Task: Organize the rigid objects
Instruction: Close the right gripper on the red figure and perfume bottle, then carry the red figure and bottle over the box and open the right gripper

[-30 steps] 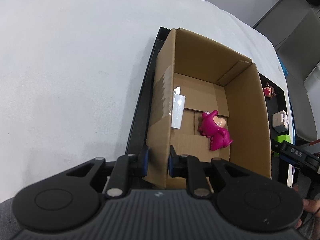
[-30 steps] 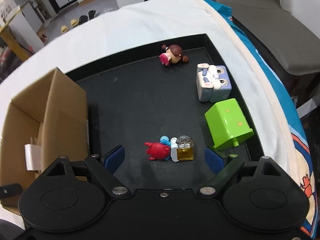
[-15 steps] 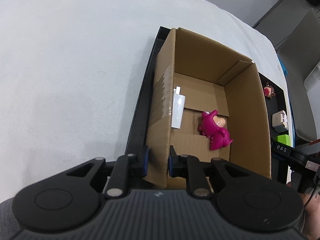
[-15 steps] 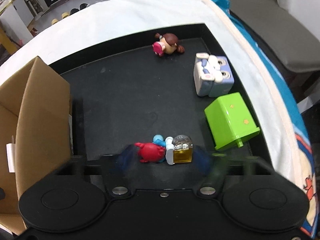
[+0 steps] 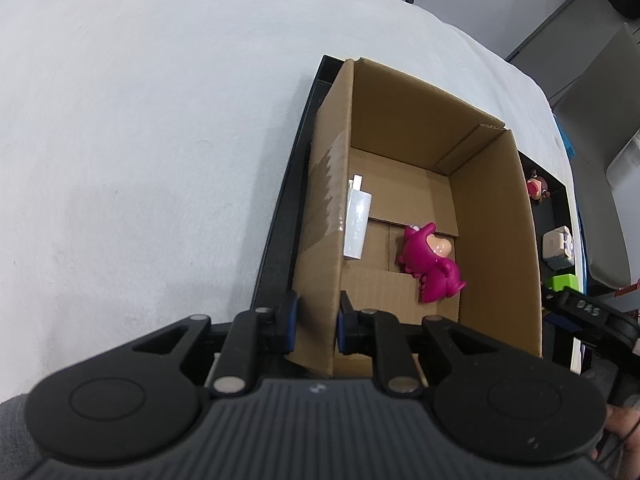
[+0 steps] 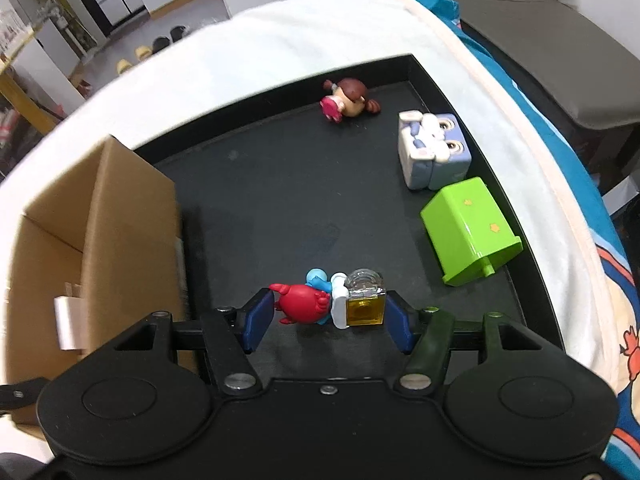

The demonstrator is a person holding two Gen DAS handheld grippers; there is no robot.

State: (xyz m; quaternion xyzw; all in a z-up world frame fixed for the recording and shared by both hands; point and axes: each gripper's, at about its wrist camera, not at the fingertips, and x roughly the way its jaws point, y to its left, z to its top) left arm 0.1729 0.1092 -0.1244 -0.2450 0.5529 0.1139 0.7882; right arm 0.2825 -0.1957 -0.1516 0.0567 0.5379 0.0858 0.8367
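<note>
My left gripper (image 5: 316, 322) is shut on the near wall of an open cardboard box (image 5: 496, 216). A magenta dinosaur toy (image 5: 432, 268) lies inside the box. In the right wrist view, my right gripper (image 6: 328, 316) has closed in around a red-and-blue figure with a yellow block (image 6: 332, 300) on the black tray (image 6: 260, 200). Its blue pads (image 6: 258, 318) touch or nearly touch the toy's ends. The box also shows at the left of that view (image 6: 120, 216).
On the tray lie a green toy bin (image 6: 468, 232) on its side, a pale blue cube toy (image 6: 434, 150) and a brown-haired doll figure (image 6: 348, 98). A white label (image 5: 356, 224) hangs on the box's inner wall. White cloth (image 5: 140, 140) covers the table.
My right gripper moved forward over the red-and-blue figure and its jaws narrowed from wide open to either side of it. The left gripper stayed still on the box wall.
</note>
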